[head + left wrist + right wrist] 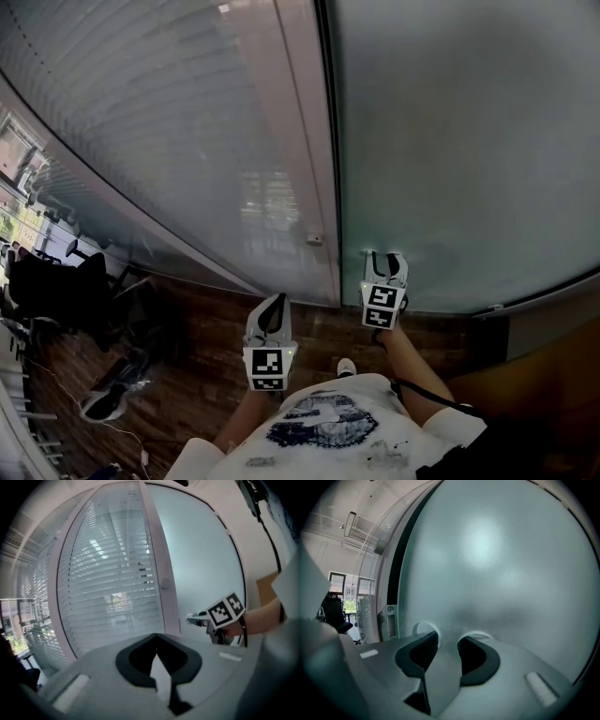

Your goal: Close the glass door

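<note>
A venetian blind of pale horizontal slats hangs full height, and a small bright outdoor patch with some green shows faintly through its middle. Below the blind lies a dark wood-plank floor. To the left of the blind, black office chairs stand grouped on that floor, with a daylit window beyond them. Below the blind and just beside the chairs lies a light-and-dark object, too blurred to name, and a thin pale cable trails across the planks near it. Well to the right of the blind, a brown panel stands low by the floor.
</note>
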